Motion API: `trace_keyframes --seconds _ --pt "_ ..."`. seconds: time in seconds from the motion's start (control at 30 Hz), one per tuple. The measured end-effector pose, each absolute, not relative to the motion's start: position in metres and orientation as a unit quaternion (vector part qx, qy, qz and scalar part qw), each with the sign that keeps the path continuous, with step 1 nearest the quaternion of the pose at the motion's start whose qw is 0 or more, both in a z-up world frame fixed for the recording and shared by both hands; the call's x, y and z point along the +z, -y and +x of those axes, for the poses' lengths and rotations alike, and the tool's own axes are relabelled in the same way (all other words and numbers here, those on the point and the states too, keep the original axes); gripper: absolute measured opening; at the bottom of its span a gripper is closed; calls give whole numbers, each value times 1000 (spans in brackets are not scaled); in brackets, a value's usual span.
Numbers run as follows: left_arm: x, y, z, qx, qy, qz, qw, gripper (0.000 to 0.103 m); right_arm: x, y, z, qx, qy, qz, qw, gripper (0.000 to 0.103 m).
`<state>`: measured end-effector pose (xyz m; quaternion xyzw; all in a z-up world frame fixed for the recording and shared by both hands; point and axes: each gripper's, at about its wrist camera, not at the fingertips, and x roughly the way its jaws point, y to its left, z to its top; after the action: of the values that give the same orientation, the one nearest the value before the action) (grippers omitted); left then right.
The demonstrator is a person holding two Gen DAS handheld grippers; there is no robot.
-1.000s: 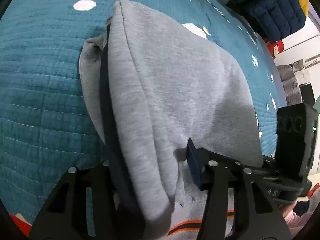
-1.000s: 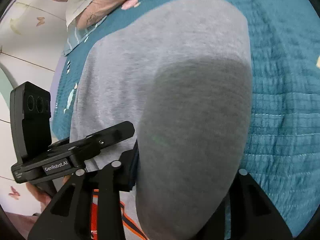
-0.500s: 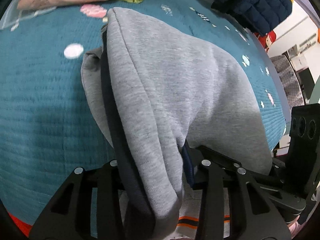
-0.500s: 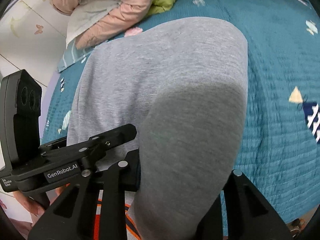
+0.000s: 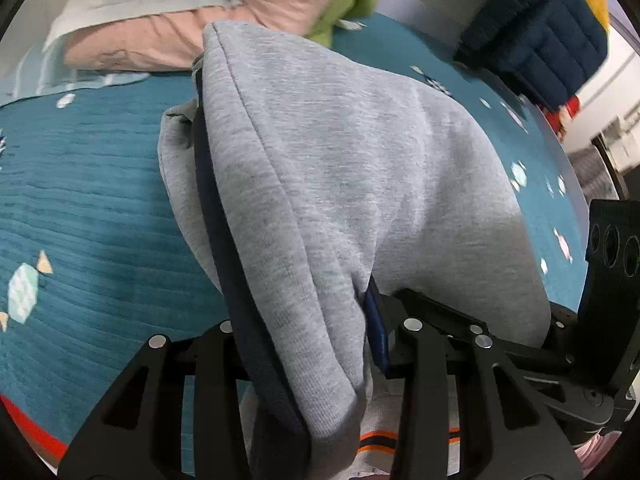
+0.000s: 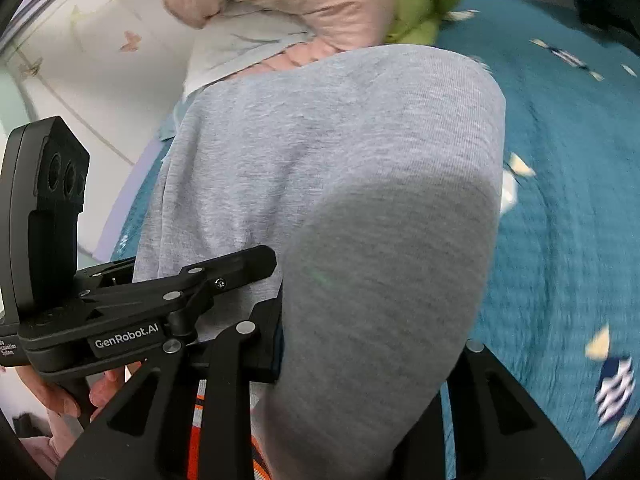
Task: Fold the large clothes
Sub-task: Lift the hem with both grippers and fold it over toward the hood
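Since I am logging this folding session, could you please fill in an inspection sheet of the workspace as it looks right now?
Surface: teal quilted bedspread with small printed shapes.
Job's things: grey sweatshirt, dark lining, lifted at the near edge by both grippers.
Clutter: pink jacket, green garment, navy and yellow puffer jacket at the far edge.
Grippers: left gripper and right gripper each clamped on sweatshirt fabric.
Cables: nothing seen.
Surroundings: white wall with butterfly decals.
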<state>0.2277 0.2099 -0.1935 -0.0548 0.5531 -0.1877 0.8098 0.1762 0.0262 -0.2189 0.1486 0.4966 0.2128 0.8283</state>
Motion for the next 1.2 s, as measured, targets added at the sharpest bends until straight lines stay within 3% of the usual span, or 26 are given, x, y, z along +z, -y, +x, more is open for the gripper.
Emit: trace_keyframes --seconds 0.6,1.2 --pt "-196 -338 319 -165 -573 -70 800 39 -224 -158 268 215 -518 160 812 27" --pt "-295 -445 387 -159 -613 -72 770 43 -309 -257 333 206 -559 165 786 28"
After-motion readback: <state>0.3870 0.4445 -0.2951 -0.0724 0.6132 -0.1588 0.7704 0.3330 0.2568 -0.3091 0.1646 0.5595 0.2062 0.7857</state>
